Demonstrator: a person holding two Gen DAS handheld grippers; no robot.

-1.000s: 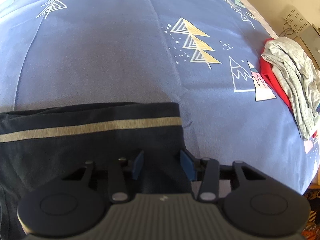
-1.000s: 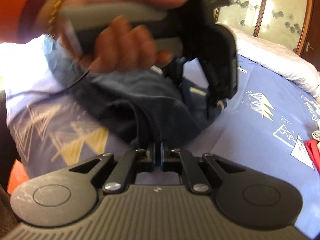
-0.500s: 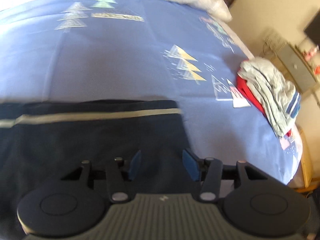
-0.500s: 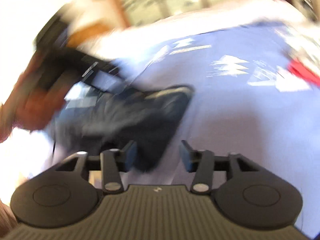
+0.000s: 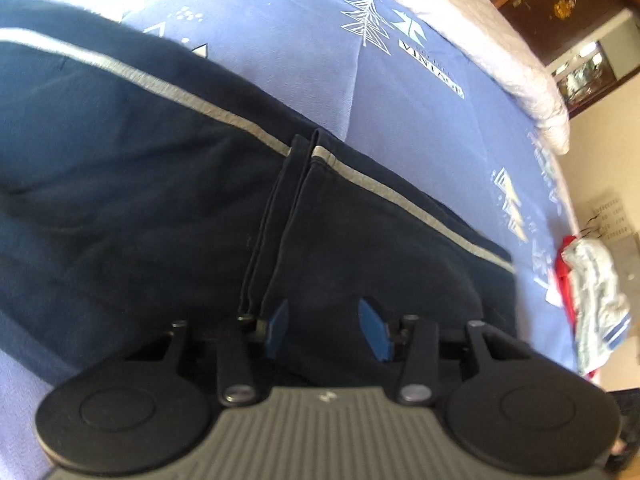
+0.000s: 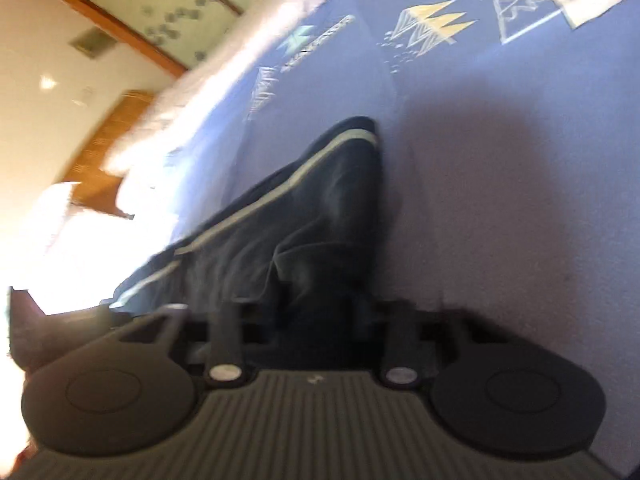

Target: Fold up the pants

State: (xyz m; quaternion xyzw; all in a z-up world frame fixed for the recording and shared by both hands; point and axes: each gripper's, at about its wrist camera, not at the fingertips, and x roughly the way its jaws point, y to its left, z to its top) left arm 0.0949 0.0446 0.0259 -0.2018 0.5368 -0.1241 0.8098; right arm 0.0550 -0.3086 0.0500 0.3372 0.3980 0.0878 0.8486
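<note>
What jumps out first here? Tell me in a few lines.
The dark navy pants with a pale side stripe sprawl across the blue patterned bedsheet, filling the left wrist view. The left gripper hovers above them, its blue pads closing. At the bed's right edge lies a heap of red and grey clothes.

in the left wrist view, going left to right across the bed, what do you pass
navy pants with the grey side stripe → bare blue bedsheet with tree prints → pile of grey and red clothes at the bed's right edge
</note>
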